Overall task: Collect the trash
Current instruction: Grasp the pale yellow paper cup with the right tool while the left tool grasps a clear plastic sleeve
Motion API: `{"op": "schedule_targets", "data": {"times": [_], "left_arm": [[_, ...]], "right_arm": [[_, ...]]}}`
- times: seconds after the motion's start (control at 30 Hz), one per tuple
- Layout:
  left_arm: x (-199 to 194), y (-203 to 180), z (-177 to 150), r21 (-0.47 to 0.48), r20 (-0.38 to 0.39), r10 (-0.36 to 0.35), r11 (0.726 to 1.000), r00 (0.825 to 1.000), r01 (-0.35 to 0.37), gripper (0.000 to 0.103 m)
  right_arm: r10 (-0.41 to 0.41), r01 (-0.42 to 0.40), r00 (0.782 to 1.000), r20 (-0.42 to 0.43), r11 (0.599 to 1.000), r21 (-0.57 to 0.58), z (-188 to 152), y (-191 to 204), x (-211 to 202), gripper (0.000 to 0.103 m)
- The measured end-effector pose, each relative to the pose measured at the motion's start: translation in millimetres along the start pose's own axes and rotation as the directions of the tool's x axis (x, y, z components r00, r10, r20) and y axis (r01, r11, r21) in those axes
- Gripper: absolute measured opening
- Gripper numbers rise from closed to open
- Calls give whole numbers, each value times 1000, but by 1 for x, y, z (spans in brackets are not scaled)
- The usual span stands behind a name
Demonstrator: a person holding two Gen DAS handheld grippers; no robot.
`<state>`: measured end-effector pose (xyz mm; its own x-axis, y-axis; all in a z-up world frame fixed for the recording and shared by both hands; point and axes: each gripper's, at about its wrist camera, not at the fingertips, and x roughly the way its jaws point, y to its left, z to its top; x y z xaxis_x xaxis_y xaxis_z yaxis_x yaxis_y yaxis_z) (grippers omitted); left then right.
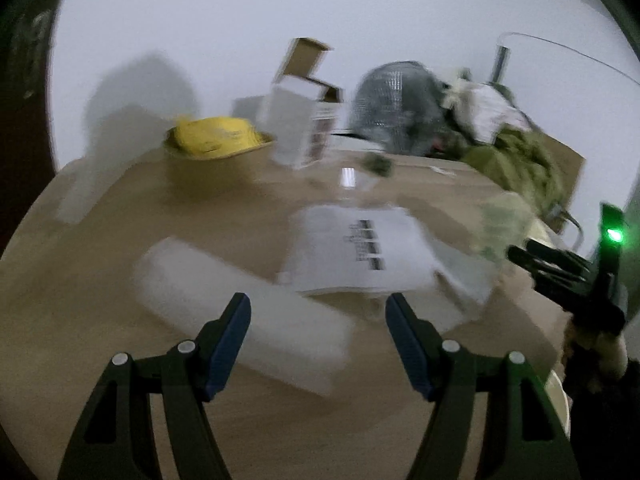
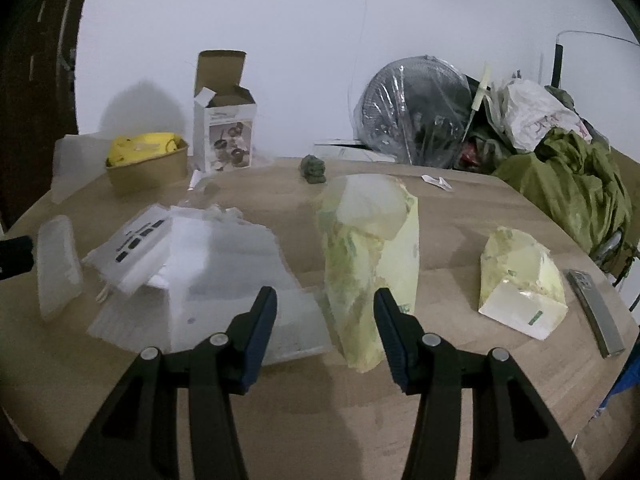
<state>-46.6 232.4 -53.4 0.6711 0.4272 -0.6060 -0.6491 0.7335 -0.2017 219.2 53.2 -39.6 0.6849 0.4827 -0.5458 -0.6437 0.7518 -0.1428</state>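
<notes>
The right gripper [image 2: 324,300] hangs over the near part of the desk [image 2: 460,236] with its jaws spread; the low end of a tall yellow bag [image 2: 370,256] stands between the tips, and it is not clear that a pad touches it. A second, smaller yellow bag [image 2: 520,280] lies toward the right edge, beside a grey flat bar [image 2: 596,312]. Clear plastic sheets [image 2: 224,268] and a white printed sheet [image 2: 136,244] lie left of the tall bag, and a plastic lid [image 2: 58,264] lies near the left edge. The left gripper [image 1: 318,308] is also spread and holds nothing; its blurred view shows the same sheets below it. At the far edge stand an open box [image 2: 224,128] and a bowl [image 2: 148,168] with something yellow in it.
</notes>
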Motion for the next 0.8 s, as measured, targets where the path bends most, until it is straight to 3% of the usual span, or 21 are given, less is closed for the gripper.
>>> {"op": "schedule_targets", "data": {"times": [0.03, 0.33, 0.8], "left_arm": [[0, 6, 0, -24, -1, 19, 1000, 1000, -19, 70], [18, 47, -6, -201, -91, 79, 975, 993, -96, 73], [60, 37, 21, -141, -133, 100, 983, 986, -119, 74]], "right_arm": [[1, -1, 1000, 3, 1000, 9, 2, -1, 3, 61], [14, -14, 1000, -2, 999, 42, 10, -10, 22, 61], [40, -39, 999, -14, 998, 58, 17, -20, 24, 61]]}}
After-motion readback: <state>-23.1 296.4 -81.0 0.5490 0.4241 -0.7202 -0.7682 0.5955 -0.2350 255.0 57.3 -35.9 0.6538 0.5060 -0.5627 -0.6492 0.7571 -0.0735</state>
